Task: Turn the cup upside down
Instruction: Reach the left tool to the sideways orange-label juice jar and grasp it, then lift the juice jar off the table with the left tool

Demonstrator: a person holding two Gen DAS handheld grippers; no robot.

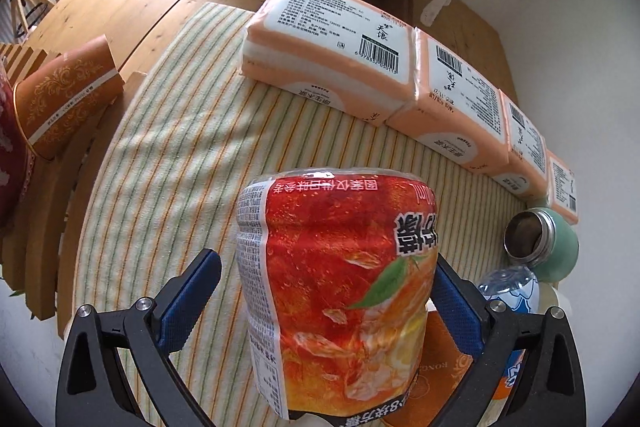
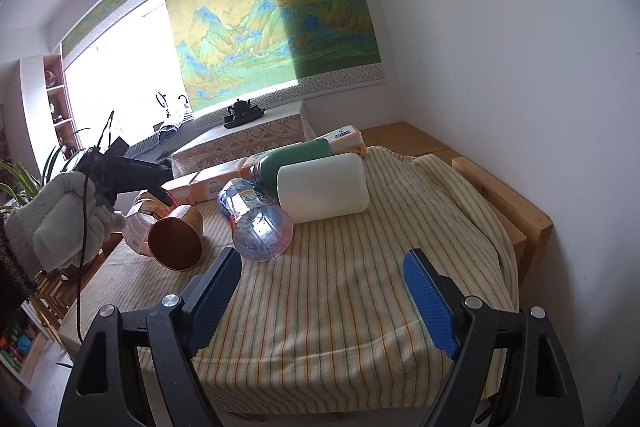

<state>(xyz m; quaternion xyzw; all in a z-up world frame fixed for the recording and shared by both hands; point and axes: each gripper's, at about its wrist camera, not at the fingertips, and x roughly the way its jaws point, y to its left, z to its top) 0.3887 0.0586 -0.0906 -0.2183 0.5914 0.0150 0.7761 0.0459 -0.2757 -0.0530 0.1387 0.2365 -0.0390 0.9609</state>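
The left gripper (image 1: 328,303) brackets a red-labelled cup (image 1: 340,291), base pointing away, its jaws set wide, whether touching is unclear, over the striped cloth (image 1: 168,147). The right gripper (image 2: 324,299) hovers spread and empty near a copper cup (image 2: 176,239).

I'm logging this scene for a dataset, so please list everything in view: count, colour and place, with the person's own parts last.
Red-orange labelled plastic cup: one, between the left gripper's fingers.
Copper-brown metal cup: one, lying on its side.
Clear blue-printed plastic bottle: one, lying down.
Green steel flask: one, lying, mouth open.
White plastic container: one, lying beside flask.
Peach tissue packs: four, rowed along the back.
Striped yellow cloth: one, covering table.
Orange patterned tube: one, left edge.
Left gripper: black, blue pads, around cup.
Right gripper: open, empty.
Gloved hand: white, holding left gripper.
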